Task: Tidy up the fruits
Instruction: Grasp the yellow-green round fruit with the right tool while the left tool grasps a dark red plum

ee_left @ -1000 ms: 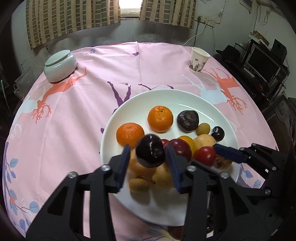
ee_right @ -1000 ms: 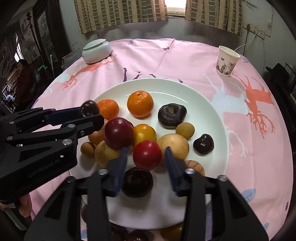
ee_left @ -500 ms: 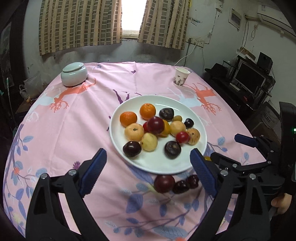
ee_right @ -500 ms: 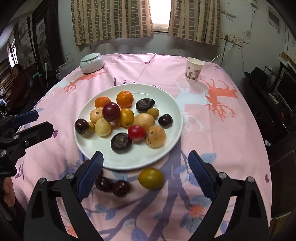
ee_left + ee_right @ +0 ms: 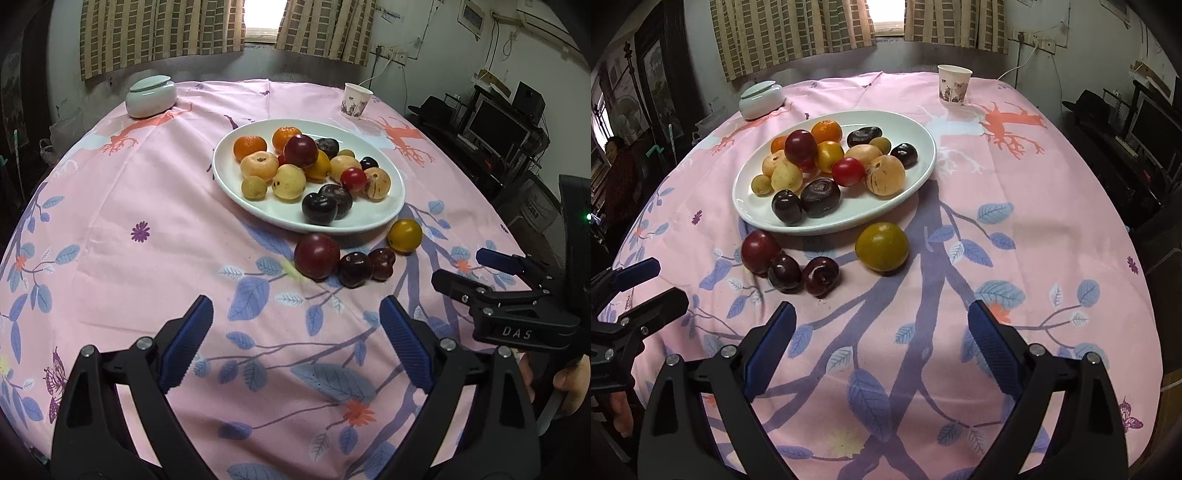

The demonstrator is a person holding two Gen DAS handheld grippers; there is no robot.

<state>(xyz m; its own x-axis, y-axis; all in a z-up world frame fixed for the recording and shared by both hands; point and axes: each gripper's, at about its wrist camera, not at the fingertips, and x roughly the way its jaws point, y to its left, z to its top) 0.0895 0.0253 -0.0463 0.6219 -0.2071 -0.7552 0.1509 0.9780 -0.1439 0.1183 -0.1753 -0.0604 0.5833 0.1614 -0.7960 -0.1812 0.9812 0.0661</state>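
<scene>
The left gripper point(image 5: 295, 336) and right gripper point(image 5: 881, 339) have just spread wide, nothing between their fingers. At upper centre, a white plate point(image 5: 384, 218) holds piled fruits point(image 5: 301, 151). Below it on the pink cloth point(image 5: 147, 206) lie a red plum point(image 5: 317, 255), two dark plums point(image 5: 356, 268) and a yellow plum point(image 5: 405, 235).

We hold the left gripper point(image 5: 295, 339) and right gripper point(image 5: 882, 339) side by side, tilted downward; both jaws have just been opening, nothing between them.

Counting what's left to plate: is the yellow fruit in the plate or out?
Out: the yellow fruit lies on the tablecloth, just outside the white plate's near rim.
</scene>
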